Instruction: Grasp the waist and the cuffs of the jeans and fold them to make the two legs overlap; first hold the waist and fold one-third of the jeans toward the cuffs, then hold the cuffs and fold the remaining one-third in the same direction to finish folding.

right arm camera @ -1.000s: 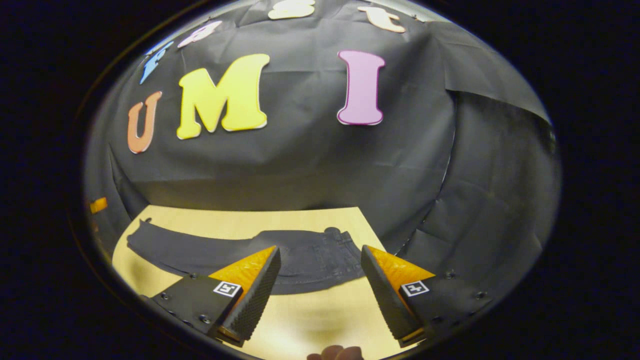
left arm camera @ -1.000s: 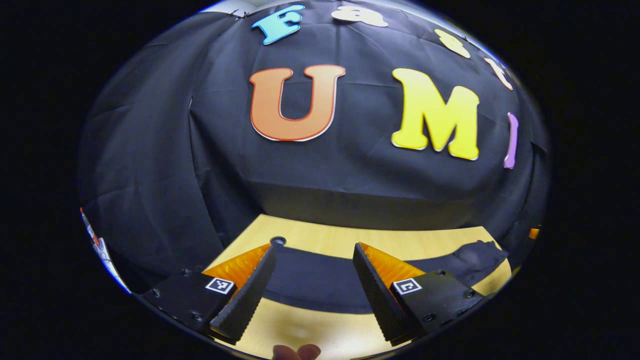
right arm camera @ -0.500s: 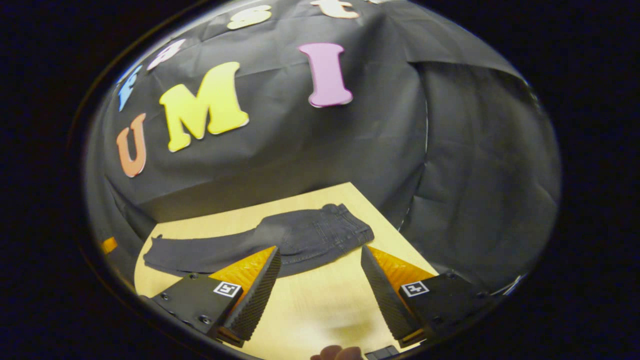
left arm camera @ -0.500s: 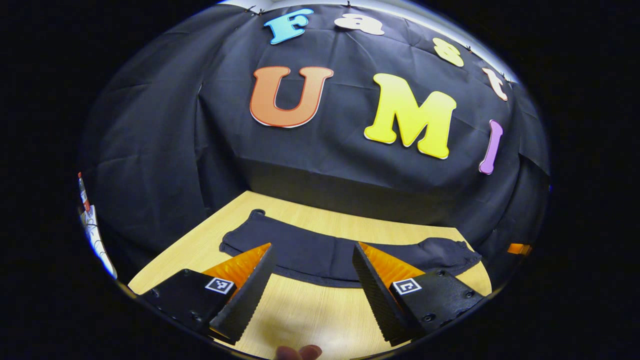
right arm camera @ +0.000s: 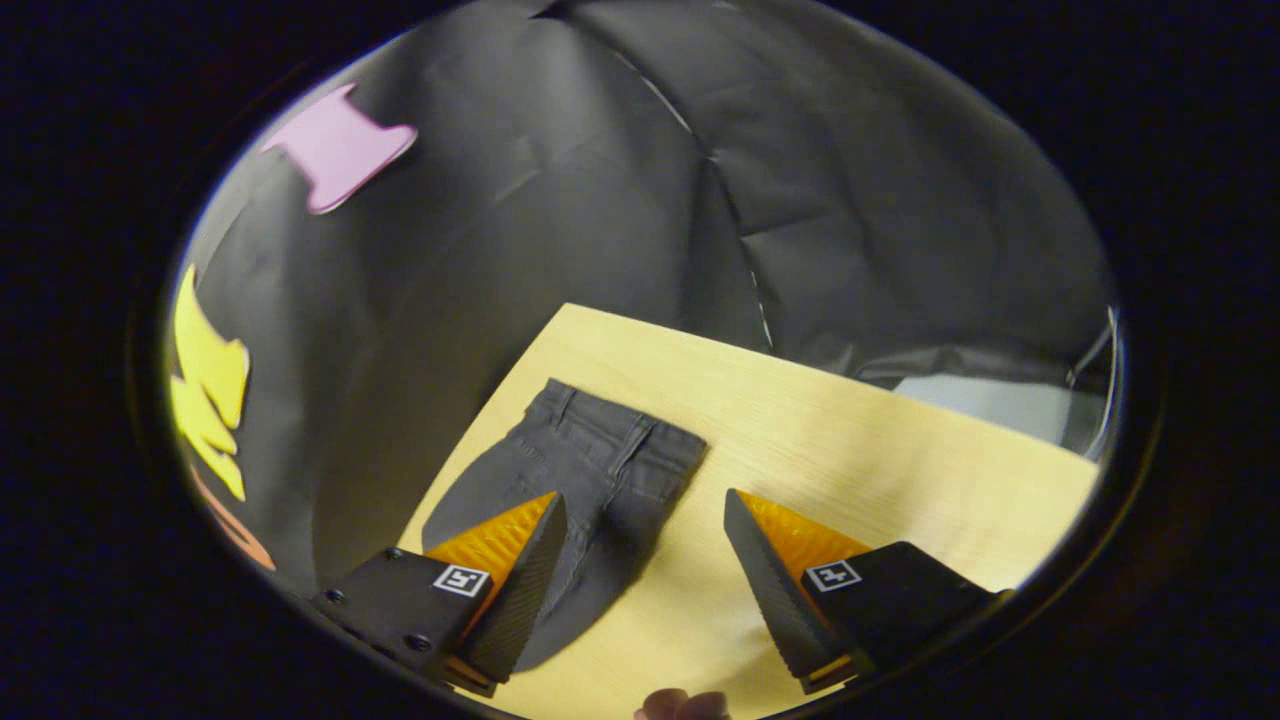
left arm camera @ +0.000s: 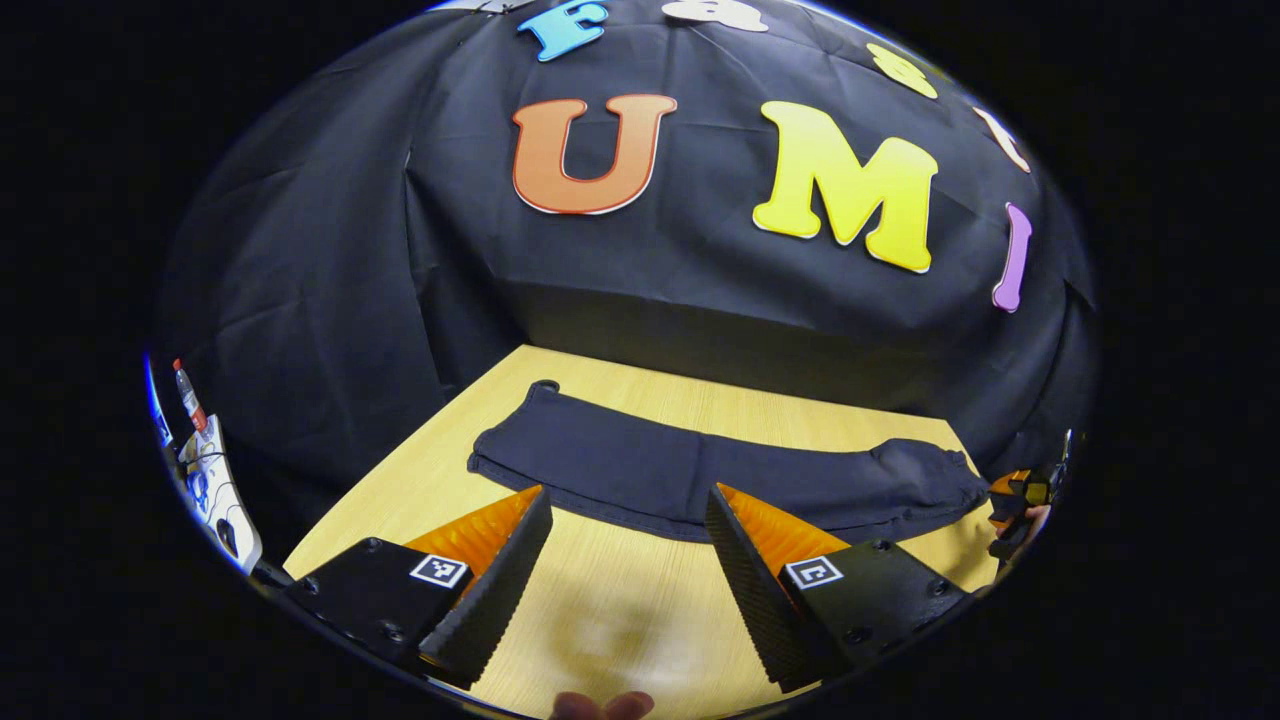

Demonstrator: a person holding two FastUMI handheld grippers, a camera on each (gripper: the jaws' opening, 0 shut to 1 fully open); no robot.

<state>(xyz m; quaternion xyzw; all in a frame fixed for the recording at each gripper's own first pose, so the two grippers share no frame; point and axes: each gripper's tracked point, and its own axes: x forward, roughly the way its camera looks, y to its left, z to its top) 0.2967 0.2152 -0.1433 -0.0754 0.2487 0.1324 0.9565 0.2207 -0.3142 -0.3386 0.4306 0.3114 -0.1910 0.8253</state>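
Dark jeans (left arm camera: 700,475) lie flat in one long strip across the wooden table (left arm camera: 600,620). In the left gripper view the cuff end (left arm camera: 530,410) is at the left and the waist end (left arm camera: 930,475) at the right. My left gripper (left arm camera: 626,495) hovers open just in front of the middle of the legs, touching nothing. In the right gripper view the waist (right arm camera: 620,440) with its belt loops lies just ahead. My right gripper (right arm camera: 640,500) is open above the seat and the bare table beside it. The right gripper (left arm camera: 1020,500) also appears at the far right of the left gripper view.
The black cloth wall stands close behind the table's far edge (left arm camera: 720,365). Beyond the table's left side are a bottle (left arm camera: 188,395) and clutter. A pale surface (right arm camera: 990,405) lies past the table's edge in the right gripper view. Bare wood (right arm camera: 880,440) stretches to the right of the waist.
The right gripper swung round and closed in on the waist end. The left gripper drew back or tilted, so the whole length of the jeans now shows. Both stayed open.
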